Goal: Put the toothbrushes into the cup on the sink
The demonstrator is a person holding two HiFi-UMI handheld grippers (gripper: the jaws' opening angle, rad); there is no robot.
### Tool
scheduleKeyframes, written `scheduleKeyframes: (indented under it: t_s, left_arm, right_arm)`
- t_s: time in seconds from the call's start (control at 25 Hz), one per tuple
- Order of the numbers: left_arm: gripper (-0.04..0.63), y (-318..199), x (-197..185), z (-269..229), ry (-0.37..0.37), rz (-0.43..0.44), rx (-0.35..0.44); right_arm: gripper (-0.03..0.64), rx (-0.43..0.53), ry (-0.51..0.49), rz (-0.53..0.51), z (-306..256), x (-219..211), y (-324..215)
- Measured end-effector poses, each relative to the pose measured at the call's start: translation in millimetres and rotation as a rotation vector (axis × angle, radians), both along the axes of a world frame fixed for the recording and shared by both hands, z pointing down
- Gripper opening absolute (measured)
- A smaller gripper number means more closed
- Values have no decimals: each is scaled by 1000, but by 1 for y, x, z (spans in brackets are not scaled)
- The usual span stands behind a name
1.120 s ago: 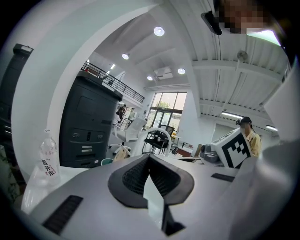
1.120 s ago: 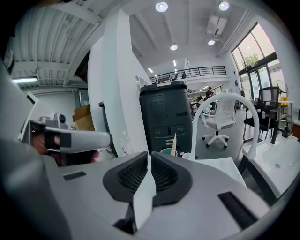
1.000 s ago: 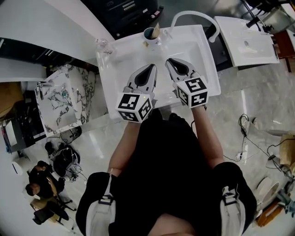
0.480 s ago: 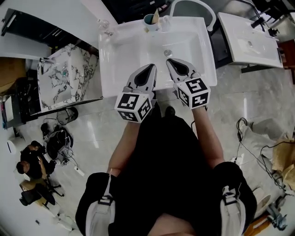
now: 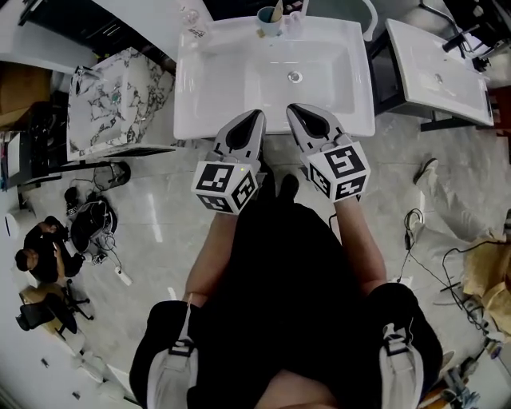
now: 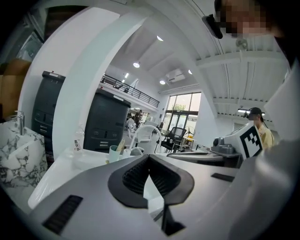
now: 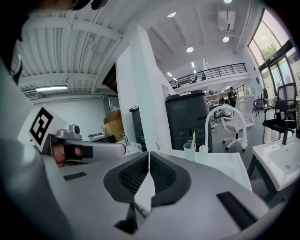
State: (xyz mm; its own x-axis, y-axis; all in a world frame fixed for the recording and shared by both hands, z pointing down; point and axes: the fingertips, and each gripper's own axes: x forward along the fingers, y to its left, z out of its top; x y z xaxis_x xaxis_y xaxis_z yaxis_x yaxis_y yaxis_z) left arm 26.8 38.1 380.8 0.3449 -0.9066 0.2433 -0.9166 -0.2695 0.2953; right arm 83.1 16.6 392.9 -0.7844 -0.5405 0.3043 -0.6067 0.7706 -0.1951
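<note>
The white sink [image 5: 239, 88] lies at the top of the head view. A teal cup [image 5: 269, 20] stands at its back rim with a pale toothbrush [image 5: 277, 11] upright in it. Both grippers hover side by side at the sink's front edge. My left gripper [image 5: 257, 118] is shut with nothing in it, and my right gripper [image 5: 293, 109] is the same. In the left gripper view [image 6: 149, 157] the cup [image 6: 114, 153] stands far ahead on the left. The right gripper view [image 7: 149, 153] shows the cup [image 7: 189, 151] and toothbrush [image 7: 192, 138] ahead on the right.
A white arched faucet [image 7: 220, 117] rises behind the cup, with a small bottle [image 7: 202, 152] beside it. A marbled basin [image 5: 112, 100] stands left of the sink and another white basin [image 5: 439, 76] to the right. People sit at lower left [image 5: 36, 260]. Cables [image 5: 415, 232] lie on the floor.
The sink has slid up and away in the head view as the person drew back. Both grippers went from over the basin to its front edge and stayed shut.
</note>
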Motion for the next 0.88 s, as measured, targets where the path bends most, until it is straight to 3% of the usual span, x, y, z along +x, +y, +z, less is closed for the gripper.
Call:
scheduleKeyframes:
  t_s: [0.88]
  left_arm:
    - [15,15,26,-15,-13,34,59]
  right_arm:
    - [31,79,-45,16,-28,25,28]
